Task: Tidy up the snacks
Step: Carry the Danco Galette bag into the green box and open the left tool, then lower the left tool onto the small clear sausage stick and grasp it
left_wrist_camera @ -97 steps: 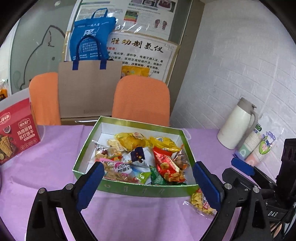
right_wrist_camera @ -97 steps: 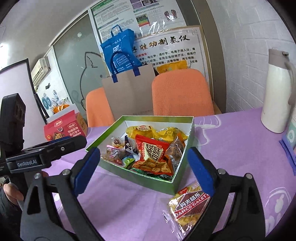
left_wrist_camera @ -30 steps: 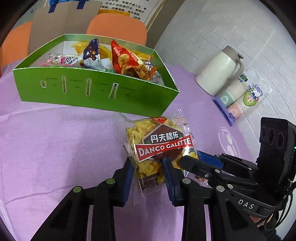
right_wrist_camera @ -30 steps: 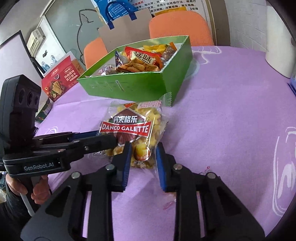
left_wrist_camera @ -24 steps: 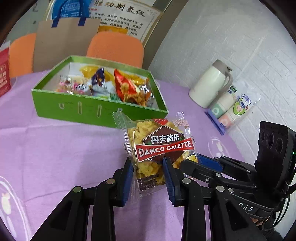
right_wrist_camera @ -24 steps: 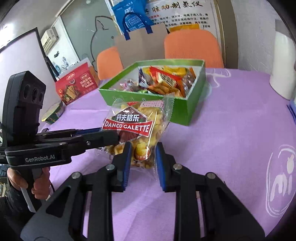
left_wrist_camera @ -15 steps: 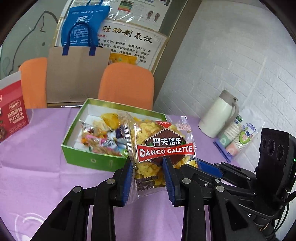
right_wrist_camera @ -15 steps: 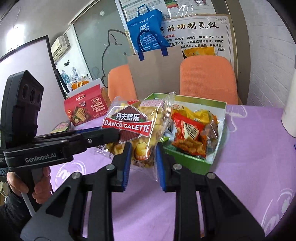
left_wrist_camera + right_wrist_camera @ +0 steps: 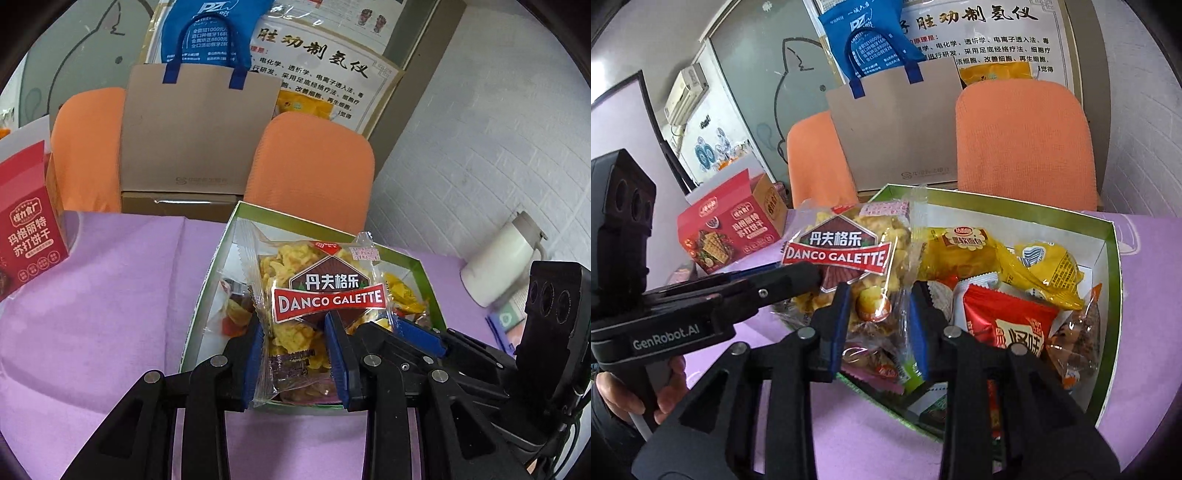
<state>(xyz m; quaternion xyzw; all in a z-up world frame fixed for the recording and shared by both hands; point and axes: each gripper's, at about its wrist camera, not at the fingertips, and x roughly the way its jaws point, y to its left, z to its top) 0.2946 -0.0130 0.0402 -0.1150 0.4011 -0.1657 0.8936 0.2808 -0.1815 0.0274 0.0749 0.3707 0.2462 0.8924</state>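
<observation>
Clear crinkly Danco Galette packet [image 9: 314, 314] pinched by both left gripper [image 9: 295, 354] and right gripper [image 9: 877, 321], mid-frame above green cardboard box [image 9: 424, 273], ready for dropping in.

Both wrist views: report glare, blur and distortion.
Left wrist view: fisheye bends the wall poster; Danco Galette packet reads sharp; white thermos smears at the rim. Right wrist view: glare on the packet film, the hand soft at the dark corner.
</observation>
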